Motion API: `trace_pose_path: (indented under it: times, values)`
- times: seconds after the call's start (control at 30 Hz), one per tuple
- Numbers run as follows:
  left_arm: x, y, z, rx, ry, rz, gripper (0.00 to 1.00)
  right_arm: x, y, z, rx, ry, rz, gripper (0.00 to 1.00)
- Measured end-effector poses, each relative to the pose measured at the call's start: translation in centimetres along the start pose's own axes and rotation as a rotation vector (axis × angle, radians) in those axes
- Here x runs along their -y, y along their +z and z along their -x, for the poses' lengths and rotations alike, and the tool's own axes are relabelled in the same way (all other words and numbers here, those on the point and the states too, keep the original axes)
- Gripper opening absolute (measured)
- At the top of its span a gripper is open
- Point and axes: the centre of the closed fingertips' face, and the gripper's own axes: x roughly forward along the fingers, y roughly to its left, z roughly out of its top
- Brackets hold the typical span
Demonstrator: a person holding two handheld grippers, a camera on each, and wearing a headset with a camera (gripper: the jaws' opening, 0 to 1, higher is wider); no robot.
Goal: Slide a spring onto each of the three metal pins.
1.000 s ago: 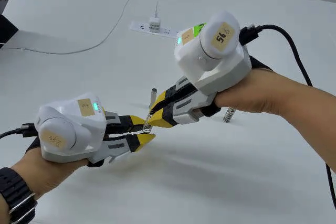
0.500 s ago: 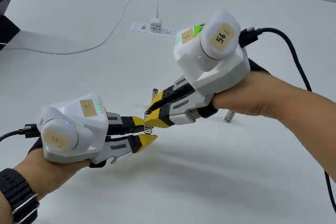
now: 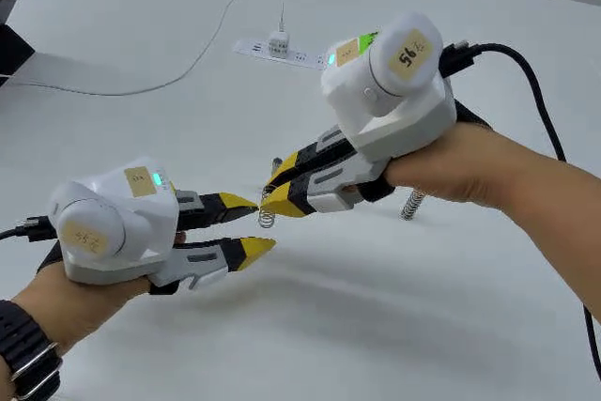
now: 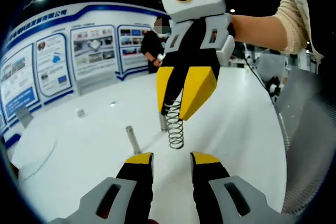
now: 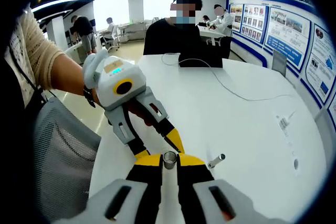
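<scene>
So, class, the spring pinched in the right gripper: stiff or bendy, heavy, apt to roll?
Probably bendy: the spring is thin open coils, hanging free below the right gripper. Likely light, since a pinch at one end carries it. Being round, it may roll if dropped on the table.

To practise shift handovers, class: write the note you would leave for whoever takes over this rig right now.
Left gripper: open, holding nothing, jaws pointing at the hanging spring.
Right gripper: shut on a spring, which hangs below its tips above the table.
Bare pin: upright on the table close by, no spring on it.
Second spring: stands by the right hand; cannot tell whether a pin is inside.
Left to do: lower the held spring onto the bare pin, then check the others.
</scene>
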Motion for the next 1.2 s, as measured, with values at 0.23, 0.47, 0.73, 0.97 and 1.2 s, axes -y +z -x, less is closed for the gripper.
trace_pose_path:
  times: [0.23, 0.47, 0.73, 0.97, 1.2]
  values:
    - [-1.3, -0.1, 0.7, 0.008, 0.049, 0.035, 0.39, 1.7, 0.4, 0.7, 0.026, -0.054, -0.024, 0.11]
    - [-2.2, 0.0, 1.0, 0.019, 0.076, 0.054, 0.45, 4.0, 0.6, 1.0, 0.043, -0.125, -0.048, 0.11]
    - [-2.3, -0.1, 1.1, 0.021, 0.083, 0.064, 0.49, 6.3, 0.6, 1.2, 0.059, -0.208, -0.082, 0.11]
    - [-2.3, -0.2, 1.0, 0.02, 0.084, 0.071, 0.52, 8.5, 0.4, 0.7, 0.073, -0.258, -0.118, 0.11]
    - [-2.5, -0.1, 1.1, 0.025, 0.09, 0.077, 0.54, 9.1, 0.0, -0.4, 0.059, -0.252, -0.127, 0.11]
